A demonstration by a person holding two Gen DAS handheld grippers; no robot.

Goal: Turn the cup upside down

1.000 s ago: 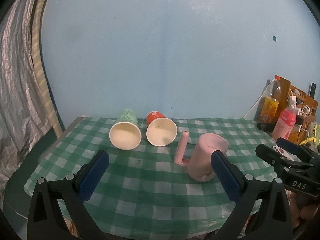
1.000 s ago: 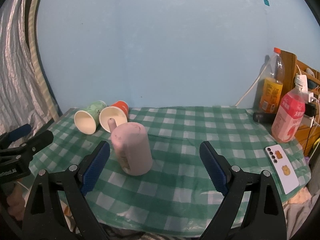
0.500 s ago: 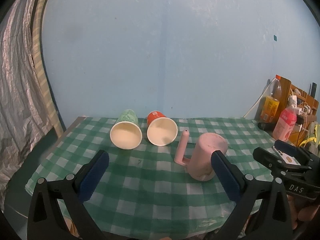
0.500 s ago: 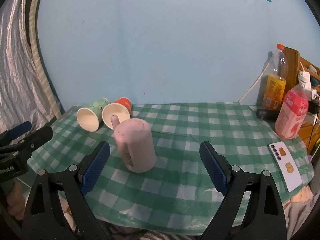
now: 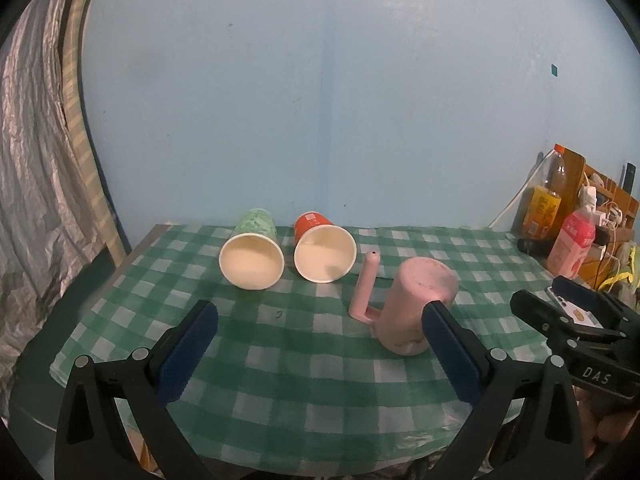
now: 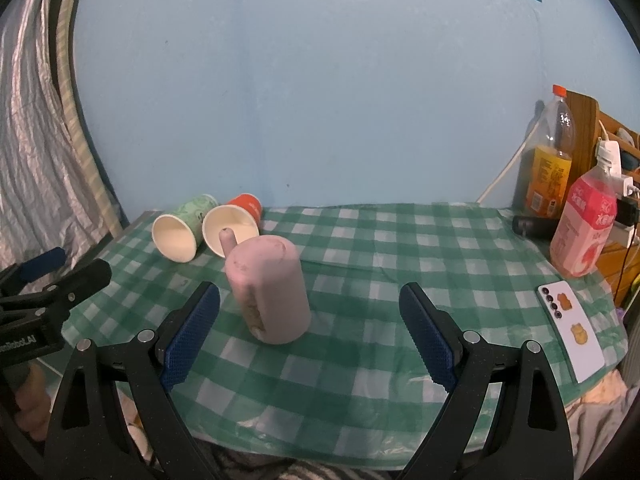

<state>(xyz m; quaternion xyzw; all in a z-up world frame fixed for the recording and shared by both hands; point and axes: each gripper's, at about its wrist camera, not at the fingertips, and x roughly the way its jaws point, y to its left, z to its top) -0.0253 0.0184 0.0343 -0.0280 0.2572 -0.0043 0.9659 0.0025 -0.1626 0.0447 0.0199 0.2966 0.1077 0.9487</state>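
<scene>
although the pink handled cup (image 6: 271, 289) stands mouth-down on the checked tablecloth (image 6: 400, 264), it looks tilted, so a nudge to its long handle (image 5: 365, 286) could tip it. behind the pink cup, a green paper cup (image 5: 253, 254) and an orange paper cup (image 5: 323, 251) lie on their sides and could roll if bumped. the left gripper (image 5: 320, 354) and right gripper (image 6: 310, 336) both hang wide open, holding nothing. the pink cup's rim is hidden, and its printed mark is unreadable.

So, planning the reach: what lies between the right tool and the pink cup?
Only bare checked tablecloth separates the right tool from the pink cup, in the right wrist view.
</scene>
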